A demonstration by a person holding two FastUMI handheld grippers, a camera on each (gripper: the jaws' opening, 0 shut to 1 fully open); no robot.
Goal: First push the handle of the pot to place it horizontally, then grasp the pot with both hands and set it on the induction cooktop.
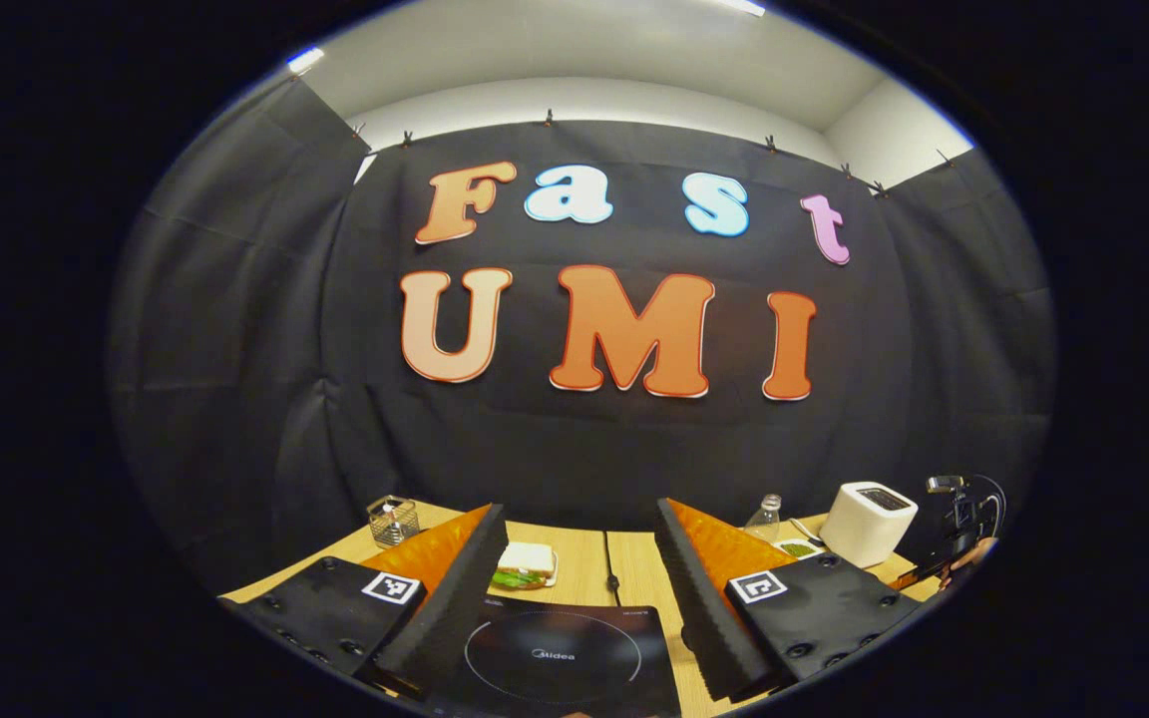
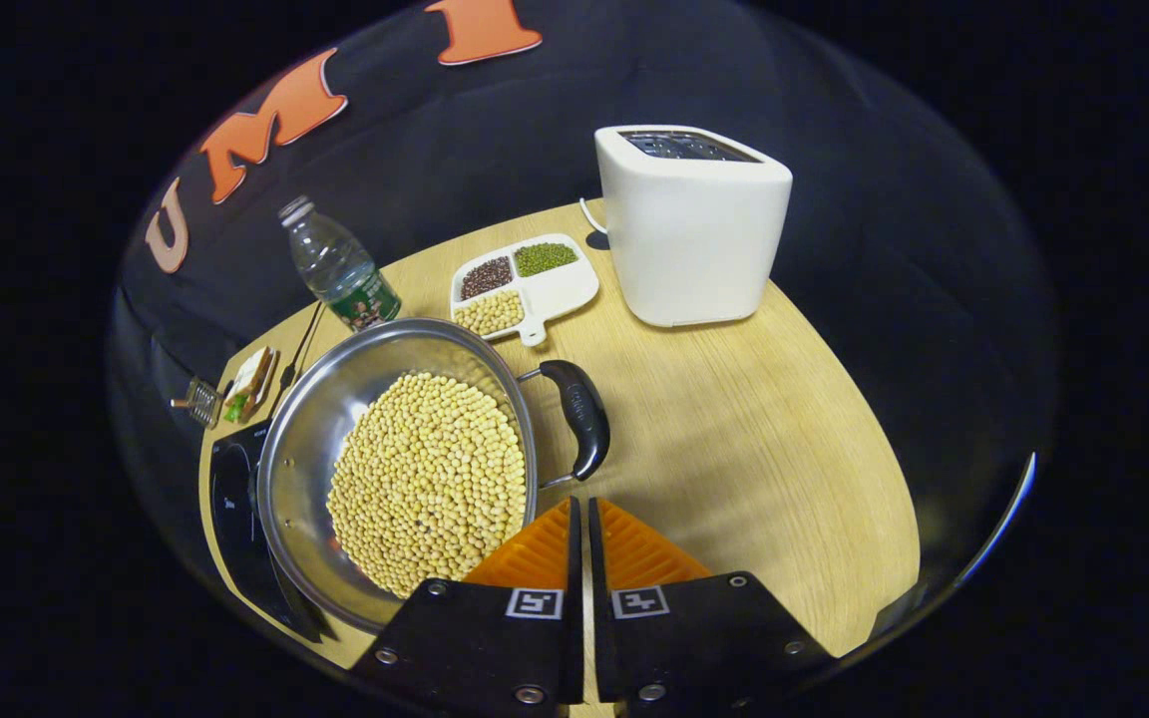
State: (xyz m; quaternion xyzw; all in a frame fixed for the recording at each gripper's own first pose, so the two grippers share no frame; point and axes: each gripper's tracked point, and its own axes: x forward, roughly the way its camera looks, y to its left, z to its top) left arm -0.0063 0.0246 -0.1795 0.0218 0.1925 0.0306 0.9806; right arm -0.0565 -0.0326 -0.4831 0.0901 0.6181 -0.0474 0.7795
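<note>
A steel pot [image 2: 310, 424] full of soybeans [image 2: 425, 479] sits on the wooden table in the right gripper view. Its black side handle [image 2: 582, 414] curves along the rim on the side facing me. My right gripper [image 2: 581, 504] is shut with nothing in it, its tips just short of the handle's near end and beside the pot's rim. The black induction cooktop [image 2: 233, 509] lies past the pot, partly hidden by it. In the left gripper view my left gripper [image 1: 579, 509] hangs open over the cooktop [image 1: 555, 653], holding nothing.
A white toaster [image 2: 689, 224], a divided tray of beans [image 2: 525, 284] and a water bottle [image 2: 335, 264] stand behind the pot. A sandwich [image 1: 525, 563] and a small wire basket [image 1: 393, 519] lie beyond the cooktop. Bare table [image 2: 764, 439] spreads right of the handle.
</note>
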